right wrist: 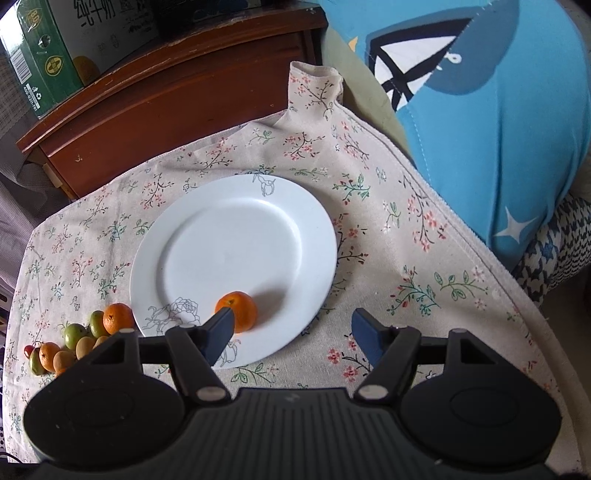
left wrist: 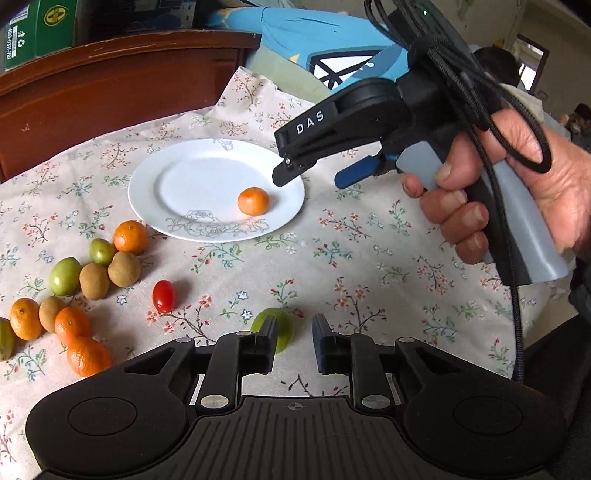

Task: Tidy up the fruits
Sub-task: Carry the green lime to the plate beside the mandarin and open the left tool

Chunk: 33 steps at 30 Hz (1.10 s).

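Nearest the lens in the left wrist view, the left gripper [left wrist: 294, 341] has its black jaws drawn in to a narrow slot. Only cloth shows through, so it grips nothing. A smooth green fruit [left wrist: 285, 328] sits just behind its left-hand finger, probably the next candidate for pickup.

At the lower left of that frame the unsorted fruit heap [left wrist: 74, 295] lies in a loose line on the floral tablecloth [left wrist: 369, 258]. It holds dimpled little oranges, matte brown ovals and glossy green rounds, with a shiny red cherry tomato [left wrist: 163, 295] slightly apart.

Further in, the glazed white plate [left wrist: 199, 184], edged with a line-drawn rose, appears to be the collecting spot. One small orange [right wrist: 238, 310] rests on its near rim.

The right gripper [right wrist: 291, 332], held by a hand [left wrist: 517, 192], hangs over that edge. Its blue-padded fingers are spread wide and empty, suggesting a fruit set down.

Beyond stand a scuffed wooden cabinet [left wrist: 110, 92], a green carton [left wrist: 37, 29] and a blue cushion [right wrist: 480, 129].
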Available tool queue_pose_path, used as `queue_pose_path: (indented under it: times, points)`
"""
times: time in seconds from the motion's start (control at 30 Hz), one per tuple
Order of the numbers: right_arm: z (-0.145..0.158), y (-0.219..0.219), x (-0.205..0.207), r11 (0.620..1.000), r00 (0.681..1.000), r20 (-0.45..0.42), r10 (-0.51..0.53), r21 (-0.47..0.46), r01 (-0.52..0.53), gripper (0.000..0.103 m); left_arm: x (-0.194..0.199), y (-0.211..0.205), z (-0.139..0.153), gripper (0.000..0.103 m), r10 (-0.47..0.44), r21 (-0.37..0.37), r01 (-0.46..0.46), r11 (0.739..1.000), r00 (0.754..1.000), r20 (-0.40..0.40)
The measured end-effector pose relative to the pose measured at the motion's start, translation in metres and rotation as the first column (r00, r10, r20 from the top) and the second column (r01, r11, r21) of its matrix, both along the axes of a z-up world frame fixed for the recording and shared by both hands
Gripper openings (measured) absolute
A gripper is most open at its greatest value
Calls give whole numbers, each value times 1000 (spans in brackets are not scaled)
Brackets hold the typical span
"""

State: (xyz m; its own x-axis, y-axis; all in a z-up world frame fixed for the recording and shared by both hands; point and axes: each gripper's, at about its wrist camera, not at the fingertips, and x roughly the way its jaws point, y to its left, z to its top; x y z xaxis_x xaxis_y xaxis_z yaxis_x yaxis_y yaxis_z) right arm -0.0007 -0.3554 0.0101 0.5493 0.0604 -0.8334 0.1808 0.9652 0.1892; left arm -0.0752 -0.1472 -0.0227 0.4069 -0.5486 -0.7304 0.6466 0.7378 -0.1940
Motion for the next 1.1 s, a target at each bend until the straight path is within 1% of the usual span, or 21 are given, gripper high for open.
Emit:
queue_pose_path:
  times: [0.03,0.07,0.1,0.17,0.27,0.4,0.53,0.67,0.77,0.8,0.83,0.9,0.97,1.1]
  points:
    - [0,2,0,1000,1000,2,6,3,-6,71,0,0,-1,22,17,-1,-17,1000,1000,23]
    - [1,4,0,1000,1000,3,15,0,-15,71,1,0,0,29,28,15,-28,999,999,36]
    - [1,7,1,1000,1000,4,25,-6,-25,71,3,-2,0,30,33,28,-34,999,999,43]
    - [0,11,1,999,999,5,42,-14,-42,71,8,-3,-1,30,40,28,-42,999,998,50]
    - [-3,13,4,999,999,-7,52,-3,-52,71,15,-5,-4,30,53,39,-55,998,997,61]
    - [-9,11,7,999,999,-32,39,28,-38,71,24,-7,-8,30,56,57,-59,997,997,55]
    - [-13,9,9,999,999,-42,22,30,-21,71,24,-5,-11,30,36,62,-39,997,998,44]
    - [-15,7,13,999,999,-47,12,38,-10,71,27,-7,-17,30,46,65,-48,997,998,44]
    - [-18,6,17,999,999,-51,2,43,0,71,28,-12,-23,30,37,84,-41,996,998,48]
    - [-18,5,18,999,999,-53,-6,40,8,71,29,-12,-24,30,42,84,-46,995,998,51]
    - [-19,4,19,999,998,-54,-14,36,16,71,30,-12,-25,27,45,71,-48,996,998,46]
    - [-18,0,20,999,998,-52,-28,40,30,71,31,-10,-23,27,44,44,-46,998,998,47]
    - [-17,-3,22,998,998,-48,-38,52,40,71,34,-9,-20,27,50,38,-52,998,997,53]
    - [-14,-4,23,998,999,-33,-41,48,43,71,51,-6,-10,27,93,3,-93,996,994,49]
